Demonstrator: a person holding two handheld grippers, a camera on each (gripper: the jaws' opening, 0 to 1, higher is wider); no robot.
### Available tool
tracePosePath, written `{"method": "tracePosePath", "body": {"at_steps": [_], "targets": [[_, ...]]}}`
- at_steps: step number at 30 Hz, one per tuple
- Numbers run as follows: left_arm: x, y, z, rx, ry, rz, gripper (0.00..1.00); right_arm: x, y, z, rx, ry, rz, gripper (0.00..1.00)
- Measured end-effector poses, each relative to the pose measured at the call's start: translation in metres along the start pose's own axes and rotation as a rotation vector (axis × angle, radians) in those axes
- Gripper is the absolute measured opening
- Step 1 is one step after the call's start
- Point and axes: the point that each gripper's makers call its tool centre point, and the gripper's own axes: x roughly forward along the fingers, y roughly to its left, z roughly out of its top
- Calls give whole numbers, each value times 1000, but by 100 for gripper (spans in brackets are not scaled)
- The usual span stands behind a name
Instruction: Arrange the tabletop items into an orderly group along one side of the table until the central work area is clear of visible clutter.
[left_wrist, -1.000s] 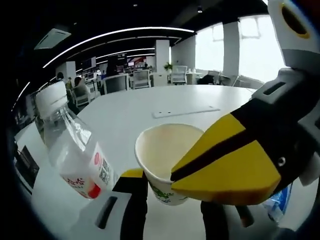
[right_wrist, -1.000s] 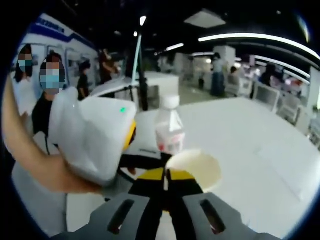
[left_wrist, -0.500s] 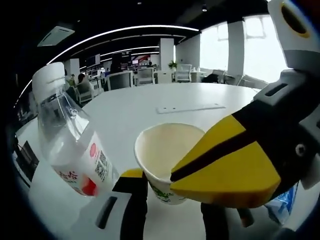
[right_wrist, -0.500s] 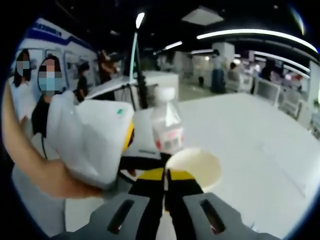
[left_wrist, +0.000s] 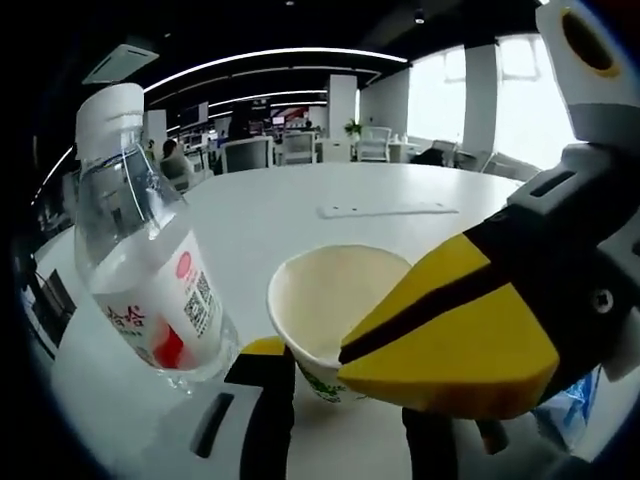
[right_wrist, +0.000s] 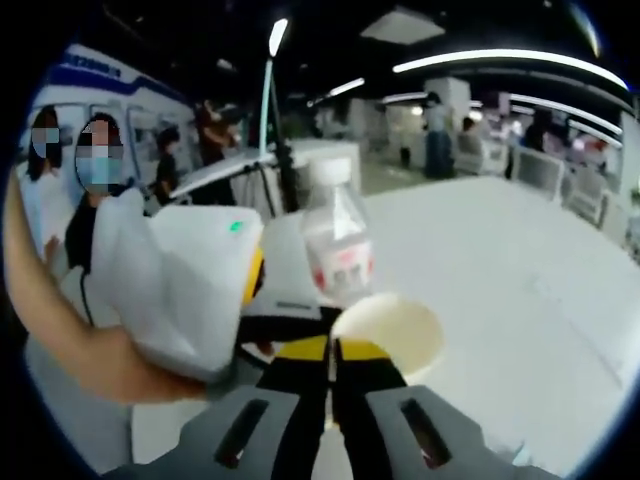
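White paper cup (left_wrist: 335, 320) is pinched at its rim by both grippers' closed jaws; a red-labelled clear bottle (left_wrist: 145, 265), its writing unreadable, stands just beside on the worktop (left_wrist: 300, 215).

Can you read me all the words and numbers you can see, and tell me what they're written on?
No words or numbers can be read for sure.
Bottle label: red characters and a red round logo, too blurred to read.
Bottle label: a square code pattern, not text.
Paper cup: a small green print low on its side, mostly hidden, unreadable.
Blue band on the wall in the right gripper view: white lettering, too small and blurred.
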Motion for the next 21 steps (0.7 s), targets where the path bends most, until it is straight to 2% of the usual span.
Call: {"method": "tracePosePath", "body": {"at_steps": [7,17,21], "targets": [[1,-2,-1,16,-1,-1,40,1,0,-4,10,1,4,0],[3,2,-1,-1,-3,9,42,2,-2,-1,46,-16,-1,0],[1,2,-3,-6,6,10,42,3,-2,0,4,-22,-6,0]]}}
